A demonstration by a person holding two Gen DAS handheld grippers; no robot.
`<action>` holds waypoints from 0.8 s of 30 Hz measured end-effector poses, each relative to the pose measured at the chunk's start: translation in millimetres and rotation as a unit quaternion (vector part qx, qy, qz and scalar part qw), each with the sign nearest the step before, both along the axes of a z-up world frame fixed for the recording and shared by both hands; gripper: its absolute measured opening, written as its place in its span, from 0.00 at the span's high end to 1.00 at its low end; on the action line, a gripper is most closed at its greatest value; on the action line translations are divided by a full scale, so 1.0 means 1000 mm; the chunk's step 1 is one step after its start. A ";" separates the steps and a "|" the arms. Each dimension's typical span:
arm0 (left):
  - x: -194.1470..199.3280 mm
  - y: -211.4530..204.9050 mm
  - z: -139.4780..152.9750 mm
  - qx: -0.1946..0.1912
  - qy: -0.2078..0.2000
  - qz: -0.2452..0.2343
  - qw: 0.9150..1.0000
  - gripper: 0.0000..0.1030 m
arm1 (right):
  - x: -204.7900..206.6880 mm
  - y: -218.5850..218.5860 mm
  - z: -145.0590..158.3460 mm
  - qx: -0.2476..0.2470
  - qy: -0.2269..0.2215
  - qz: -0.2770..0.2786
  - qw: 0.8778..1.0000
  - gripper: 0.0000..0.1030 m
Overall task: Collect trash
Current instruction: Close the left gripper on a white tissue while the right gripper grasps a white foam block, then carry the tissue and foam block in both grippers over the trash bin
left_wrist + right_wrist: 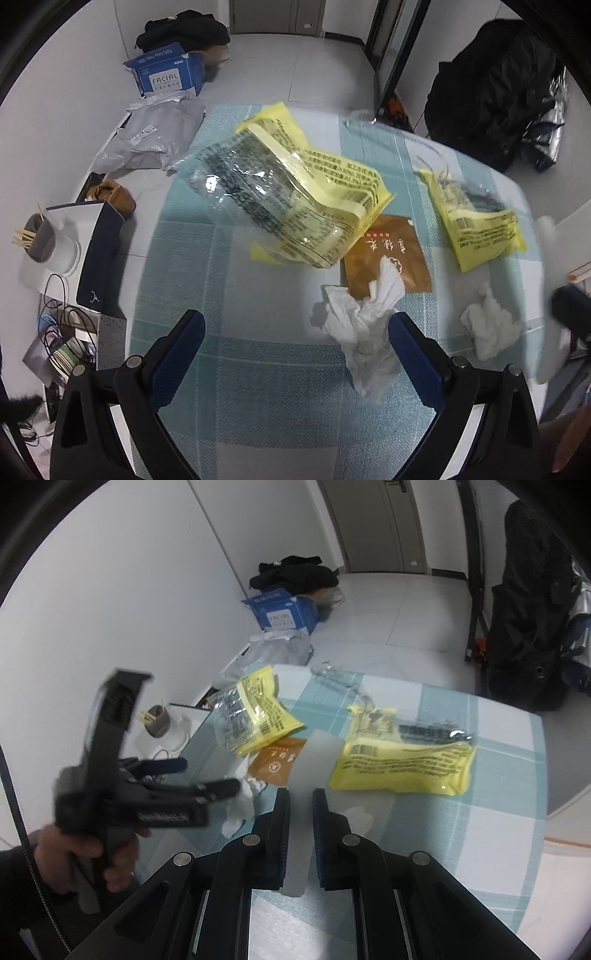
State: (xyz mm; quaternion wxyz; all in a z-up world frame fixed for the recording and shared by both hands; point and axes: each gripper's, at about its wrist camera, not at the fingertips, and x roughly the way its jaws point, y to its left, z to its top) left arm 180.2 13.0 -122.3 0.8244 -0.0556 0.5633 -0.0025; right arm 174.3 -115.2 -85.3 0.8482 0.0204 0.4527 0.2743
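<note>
Between our spread left gripper (295, 354) fingers, touching the right one, lies a crumpled white tissue (364, 328) on the checked cloth (221, 369); closing off-centre could nudge it aside. Our right gripper (301, 812) pinches a pale grey strip (306, 794), which may slip. Beyond the tissue lie a brown packet (384, 251) and two crinkly yellow wrappers (295, 192).

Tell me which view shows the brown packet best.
The left wrist view: the brown packet lies flat near centre, its printed characters visible, one corner under the crumpled tissue. In the right wrist view it is smaller, blurrier and partly covered by the yellow wrapper.
</note>
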 end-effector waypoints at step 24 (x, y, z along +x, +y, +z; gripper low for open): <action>-0.016 -0.027 0.010 0.001 -0.021 -0.044 0.999 0.94 | -0.013 -0.026 0.028 0.030 -0.029 -0.012 0.999 0.89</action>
